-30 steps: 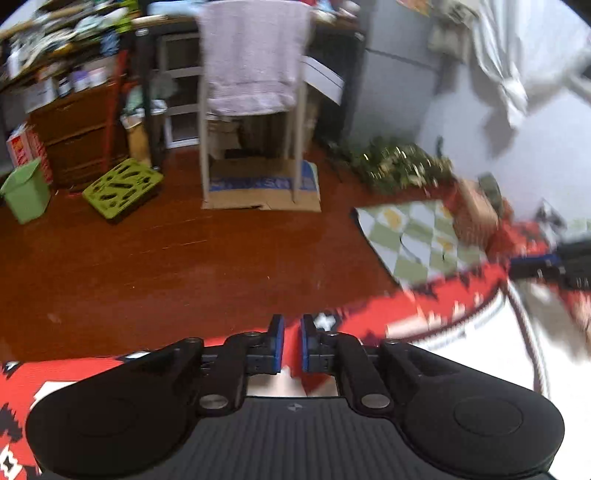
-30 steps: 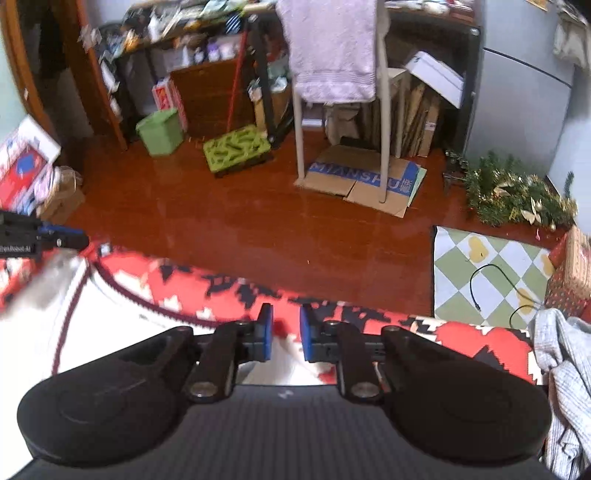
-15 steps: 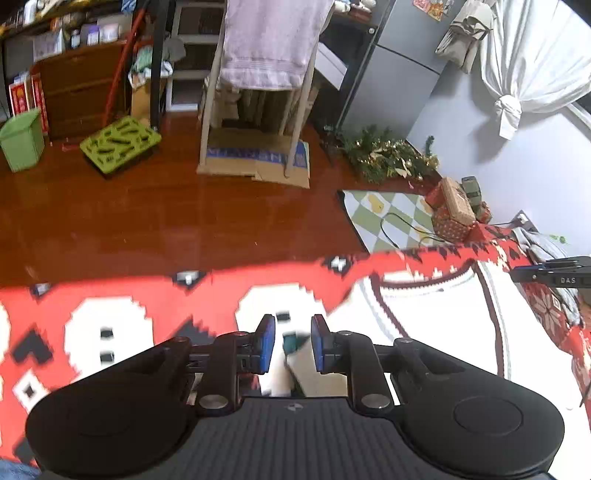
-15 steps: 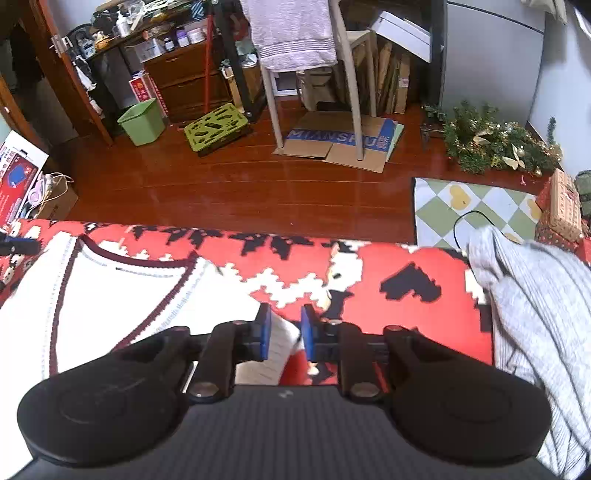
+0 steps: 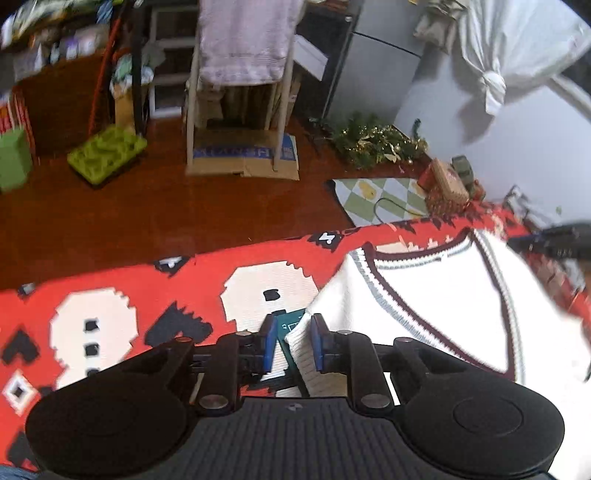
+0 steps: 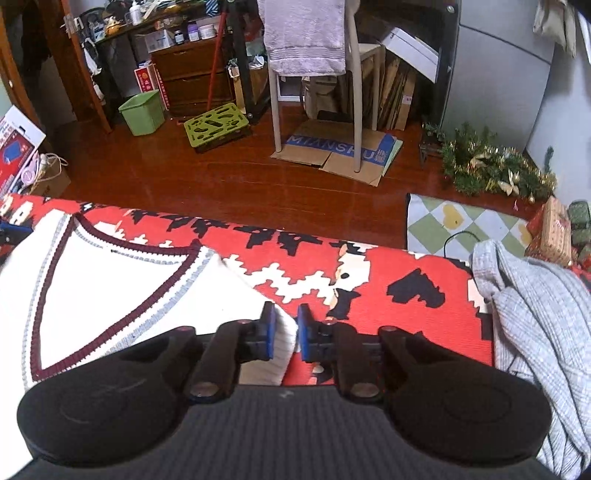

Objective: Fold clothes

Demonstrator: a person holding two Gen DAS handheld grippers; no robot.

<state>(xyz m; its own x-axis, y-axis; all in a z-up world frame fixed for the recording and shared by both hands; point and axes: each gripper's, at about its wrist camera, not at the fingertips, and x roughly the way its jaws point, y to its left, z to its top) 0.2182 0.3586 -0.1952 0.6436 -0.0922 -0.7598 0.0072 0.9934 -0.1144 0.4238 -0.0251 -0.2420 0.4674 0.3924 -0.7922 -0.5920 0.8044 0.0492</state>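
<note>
Between the blue pads of my left gripper (image 5: 292,347) sits a ribbed edge of the white sweater (image 5: 443,295); the jaws stand a little apart with the fabric against the right pad, so it looks released rather than pinched. My right gripper (image 6: 283,334) is the same way on the sweater's other side, jaws parted with a ribbed white corner lying between them. The sweater, trimmed in maroon and grey along its V-neck, lies spread flat on the red patterned blanket (image 6: 369,273), stretching from one gripper across to the other. Just right of my right gripper a grey knit garment (image 6: 535,314) is heaped on the blanket. Beyond the blanket's far edge lies the dark wooden floor (image 6: 221,177), then a chair (image 6: 314,92) draped with a lilac towel (image 6: 303,33), standing on flattened cardboard.
</note>
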